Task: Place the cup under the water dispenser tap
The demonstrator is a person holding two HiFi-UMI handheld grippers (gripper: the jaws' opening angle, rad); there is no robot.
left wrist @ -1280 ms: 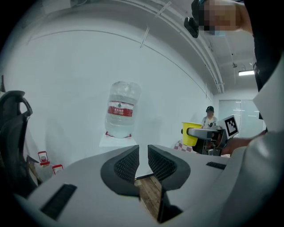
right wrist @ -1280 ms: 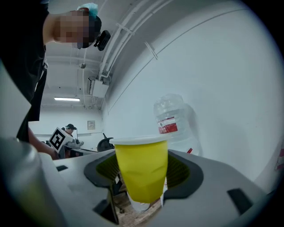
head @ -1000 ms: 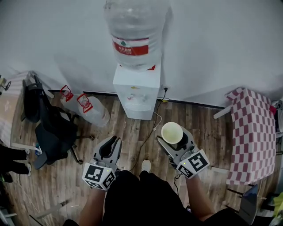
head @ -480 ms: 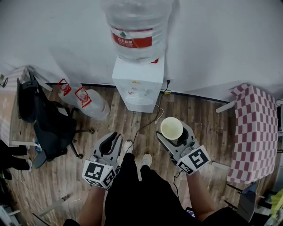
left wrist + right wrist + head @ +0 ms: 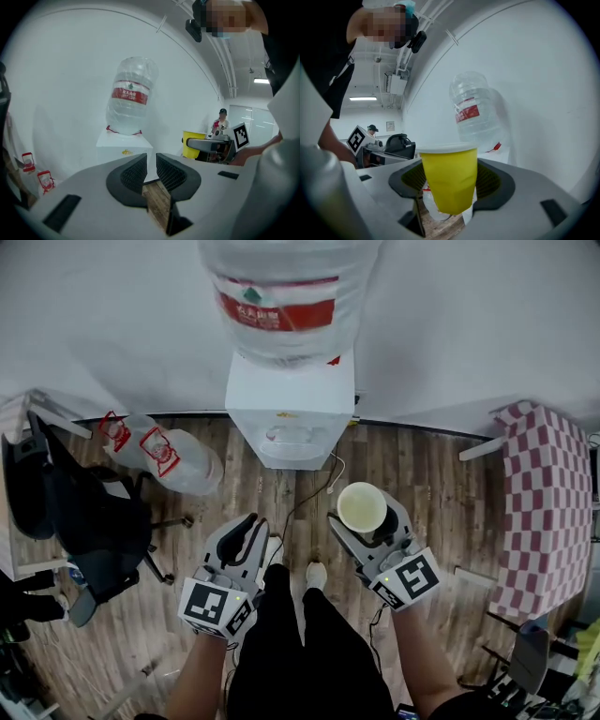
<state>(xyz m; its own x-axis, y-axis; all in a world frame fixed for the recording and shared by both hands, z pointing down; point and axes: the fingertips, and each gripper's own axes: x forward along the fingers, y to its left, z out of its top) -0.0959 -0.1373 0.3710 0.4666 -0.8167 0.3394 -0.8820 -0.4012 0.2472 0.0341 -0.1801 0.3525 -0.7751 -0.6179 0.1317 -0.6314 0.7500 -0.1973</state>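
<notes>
The cup point(image 5: 362, 505) is in the grip of the right tongs point(image 5: 367, 524). Their two pads pinch its yellow wall from either side, and the white rim stands above them. It sits upright, and from above its inside looks pale and empty. That much of the job appears done: the cup is picked up and under control.

It is not yet at the water dispenser point(image 5: 291, 404). In the head view the cup hangs in front of the dispenser and a little to its right, with a strip of wooden floor point(image 5: 431, 474) showing between them. In the right gripper view the big bottle point(image 5: 476, 115) on top of the dispenser rises behind the cup, clearly farther off. The recess on the dispenser's front, where the taps should be, is too small here to pick out a single tap.

The left tongs point(image 5: 251, 527) carry nothing. Their pads are drawn close, with only a thin slit between them, and the left gripper view shows just floor and the dispenser's white body through that slit. They hang in front of the dispenser and slightly to its left, level with the right tongs.

What seems to be left is the whole placing step (the harder half, I would judge). The cup has to be brought up to the dispenser's front, lined up beneath a tap, set down level, and then let go. A cable point(image 5: 314, 493) trails across the floor in front of the dispenser.
</notes>
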